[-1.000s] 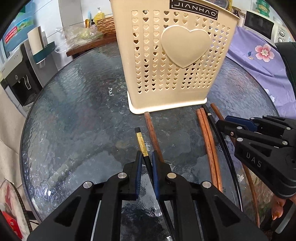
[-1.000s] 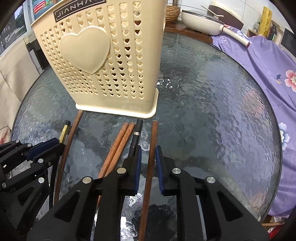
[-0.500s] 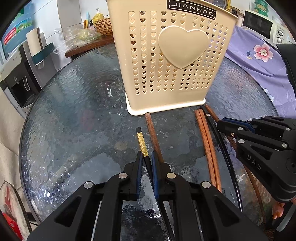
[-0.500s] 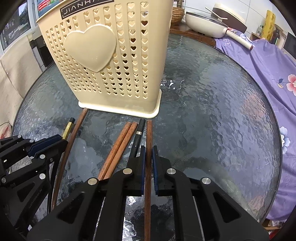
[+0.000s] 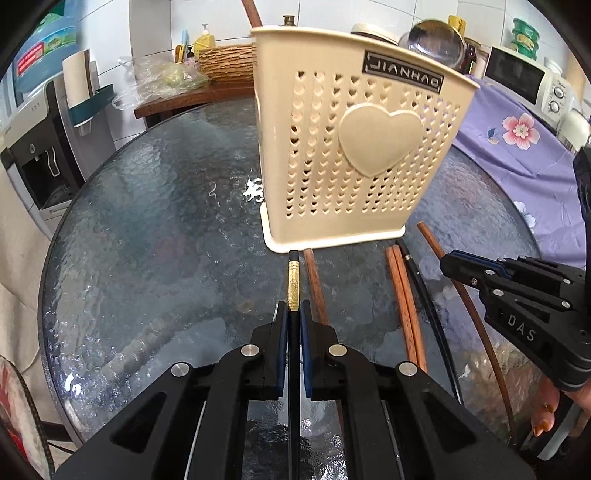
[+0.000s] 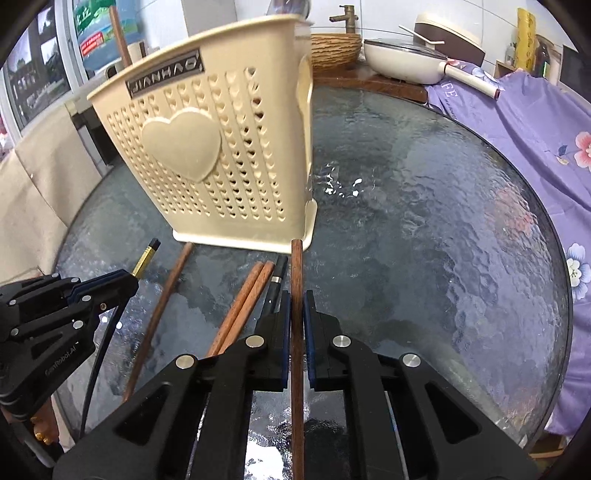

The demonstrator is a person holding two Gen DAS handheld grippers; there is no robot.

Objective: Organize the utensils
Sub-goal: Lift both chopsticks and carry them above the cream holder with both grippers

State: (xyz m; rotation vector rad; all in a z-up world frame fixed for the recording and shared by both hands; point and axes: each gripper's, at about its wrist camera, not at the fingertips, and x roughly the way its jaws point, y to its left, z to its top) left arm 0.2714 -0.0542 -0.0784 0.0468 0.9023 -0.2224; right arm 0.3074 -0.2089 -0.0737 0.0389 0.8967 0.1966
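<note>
My left gripper is closing the last bit on a black chopstick with a gold band, and its pads press on it. The stick's tip points at the base of the cream heart-pattern basket. My right gripper is shut on a brown wooden chopstick that also reaches toward the basket. In the right wrist view the left gripper is at the lower left. On the glass lie a single brown chopstick, a brown pair and a black chopstick.
The round textured glass table bears everything. A brown stick stands in the basket. A purple flowered cloth drapes the right side. A white pan and a wicker bowl sit behind, a water dispenser to the left.
The right gripper's jaws have shut on the brown chopstick. Both grippers have tipped upward, so the basket's rim and the room behind show, and each held stick now lines up with its gripper.
</note>
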